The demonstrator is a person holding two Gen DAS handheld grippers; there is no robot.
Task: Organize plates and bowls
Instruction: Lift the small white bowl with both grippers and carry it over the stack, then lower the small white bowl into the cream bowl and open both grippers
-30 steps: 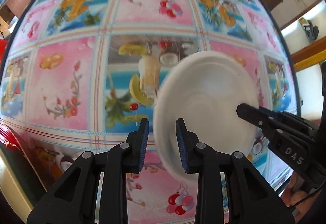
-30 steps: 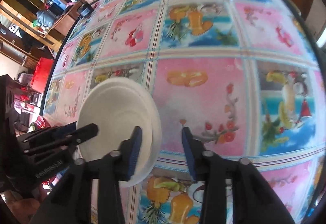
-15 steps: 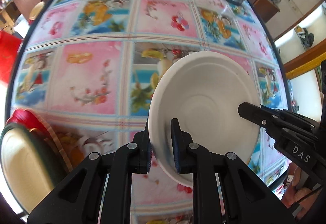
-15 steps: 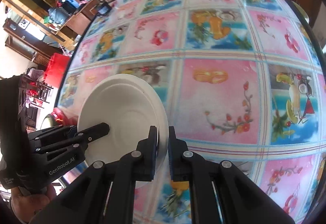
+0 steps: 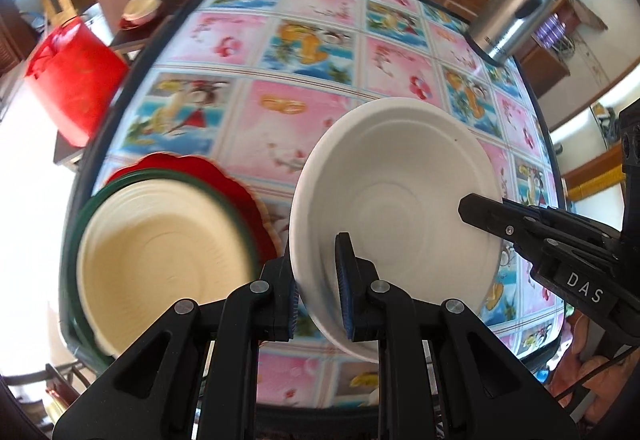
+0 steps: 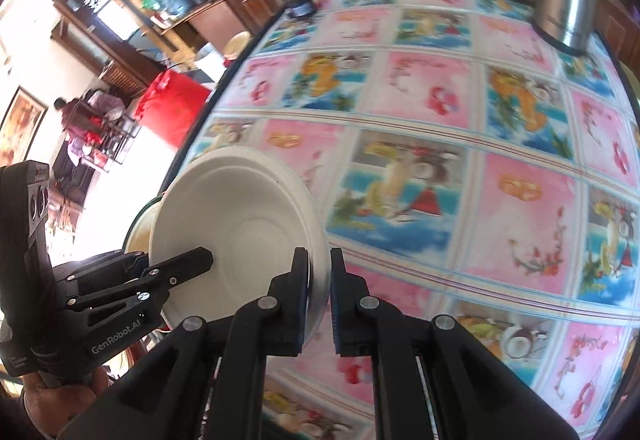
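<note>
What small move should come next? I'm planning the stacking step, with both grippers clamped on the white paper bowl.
Probably carry the white paper bowl, pinched by left gripper and right gripper, over the cream bowl in the green-rimmed plate, since it hangs tilted beside that stack.

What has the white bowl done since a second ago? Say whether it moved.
Yes. The white bowl, clamped by the left gripper and right gripper, has left the tablecloth and neared the stacked dishes at the table's left edge.

Bowl (image 5: 400,200) held above the table (image 5: 312,112) near its front edge, stacked dishes (image 5: 160,240) at the front left edge, flask (image 5: 516,12) at the far right corner.
</note>
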